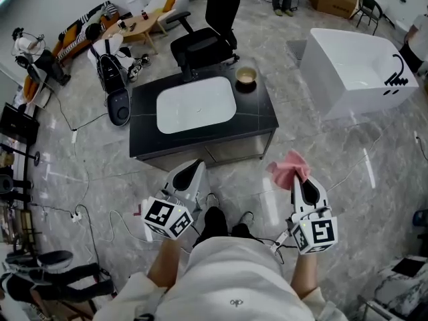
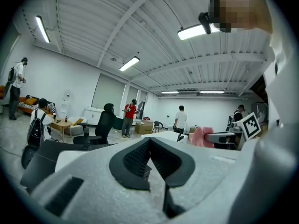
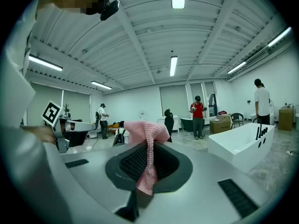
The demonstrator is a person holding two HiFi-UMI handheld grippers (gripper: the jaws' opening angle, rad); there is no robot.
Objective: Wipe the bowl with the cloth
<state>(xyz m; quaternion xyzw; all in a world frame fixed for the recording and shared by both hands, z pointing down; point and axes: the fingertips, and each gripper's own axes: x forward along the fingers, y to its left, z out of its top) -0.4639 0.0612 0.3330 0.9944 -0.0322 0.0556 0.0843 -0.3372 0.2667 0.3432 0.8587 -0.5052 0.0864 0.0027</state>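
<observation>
Head view: the cloth (image 1: 289,168) is pinched by the right gripper (image 1: 299,180); the left gripper (image 1: 195,167) is pressed together, empty; the bowl (image 1: 246,77) is seen on the far table (image 1: 144,116)

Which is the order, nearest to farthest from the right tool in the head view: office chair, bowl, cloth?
1. Cloth, clamped in the right tool.
2. Bowl, on the table's far right corner.
3. Office chair, beyond the table.
</observation>
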